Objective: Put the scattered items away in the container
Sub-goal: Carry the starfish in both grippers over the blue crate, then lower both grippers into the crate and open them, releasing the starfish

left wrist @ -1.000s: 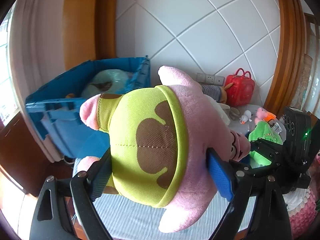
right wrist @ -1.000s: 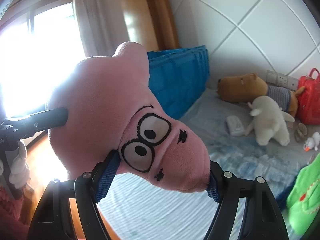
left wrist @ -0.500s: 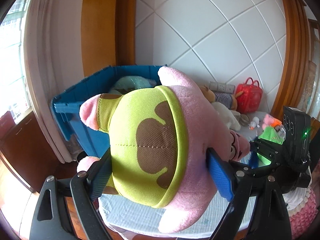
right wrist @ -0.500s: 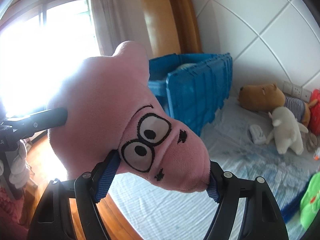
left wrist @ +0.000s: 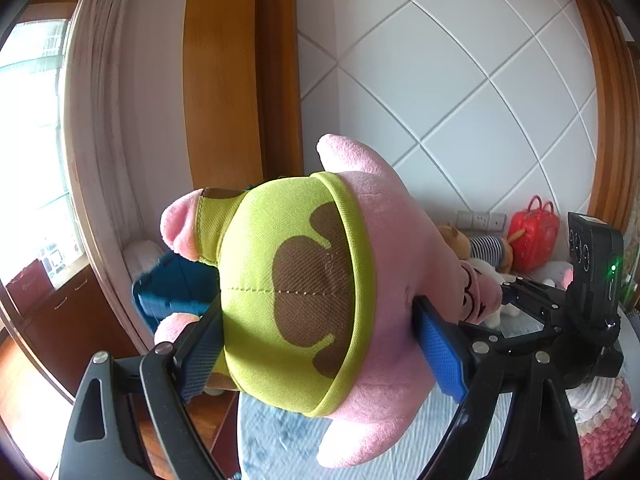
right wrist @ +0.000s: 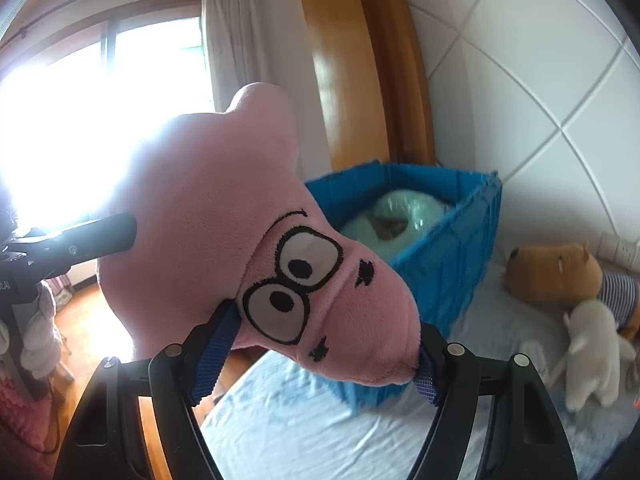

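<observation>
- Left wrist view: the left tool (left wrist: 316, 344) pinches the pink star plush (left wrist: 320, 292) across its green-and-brown shorts, one blue pad on each flank. This is the widest, softest part, so the pads sink in and the toy is unlikely to slip.
- The plush hangs clear above the bed (left wrist: 280, 440), its head end pointing towards the right tool (left wrist: 520, 292), which clamps there. Two grips probably suit a bulky, floppy toy that would sag from one.
- Only a corner of the blue crate (left wrist: 176, 288) shows behind the toy, beside the curtain; the plush hides the rest.
- Right wrist view: the right tool (right wrist: 320, 360) pinches the plush's head (right wrist: 320, 292) just below the stitched eyes, pads pressed into both sides.
- The blue crate (right wrist: 448, 248) stands on the bed beyond the toy, open-topped, with a pale green bundle (right wrist: 396, 216) already inside. The plush is not yet over its rim.
- A brown plush (right wrist: 556, 272) and a white plush (right wrist: 596, 352) lie further along the bed, apparently awaiting their turn.
</observation>
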`<state>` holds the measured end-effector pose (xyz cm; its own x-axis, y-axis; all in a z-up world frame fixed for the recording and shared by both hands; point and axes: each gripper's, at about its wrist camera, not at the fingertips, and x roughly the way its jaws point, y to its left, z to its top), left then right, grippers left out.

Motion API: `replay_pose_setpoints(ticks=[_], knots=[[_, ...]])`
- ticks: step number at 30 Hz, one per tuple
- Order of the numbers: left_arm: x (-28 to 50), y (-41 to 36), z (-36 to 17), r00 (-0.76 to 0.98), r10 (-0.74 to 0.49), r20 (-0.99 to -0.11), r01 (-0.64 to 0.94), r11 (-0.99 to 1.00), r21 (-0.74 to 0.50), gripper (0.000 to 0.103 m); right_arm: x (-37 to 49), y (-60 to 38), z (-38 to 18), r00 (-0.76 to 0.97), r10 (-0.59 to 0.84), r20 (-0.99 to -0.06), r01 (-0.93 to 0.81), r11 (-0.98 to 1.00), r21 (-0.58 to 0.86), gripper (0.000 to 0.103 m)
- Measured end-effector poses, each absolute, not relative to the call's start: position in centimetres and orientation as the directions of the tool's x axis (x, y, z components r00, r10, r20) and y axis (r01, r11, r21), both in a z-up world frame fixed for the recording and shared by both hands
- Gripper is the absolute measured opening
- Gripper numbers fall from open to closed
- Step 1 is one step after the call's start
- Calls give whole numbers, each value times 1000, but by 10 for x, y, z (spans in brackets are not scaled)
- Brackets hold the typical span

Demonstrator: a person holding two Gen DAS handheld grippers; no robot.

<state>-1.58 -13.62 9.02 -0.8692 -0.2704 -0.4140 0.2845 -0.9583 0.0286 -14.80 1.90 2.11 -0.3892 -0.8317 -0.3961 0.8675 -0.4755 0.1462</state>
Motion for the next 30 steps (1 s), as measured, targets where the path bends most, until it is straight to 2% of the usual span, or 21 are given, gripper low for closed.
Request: replay_pose_setpoints(ticks=[9,20,24,30], knots=[[-41,-178,98,-886,-245,-393,250,-967,40,90,-171,-20,34,-433,-819,-376,851,-509,131,77],[-95,-254,103,-920,-107,-377,95,-994,51,90,-194,-83,38,-578,-732,-361,751,-650,116,77],[-120,-279,97,-915,-69,-398,56,-998,42,90,-208,-105,35,-600,-702,-384,720,-683,123,77],[-154,-313,76,-894,-30,-446,32,-999,2,91,-232,-135,22,-596,-648,-474,686,-718,119,78]])
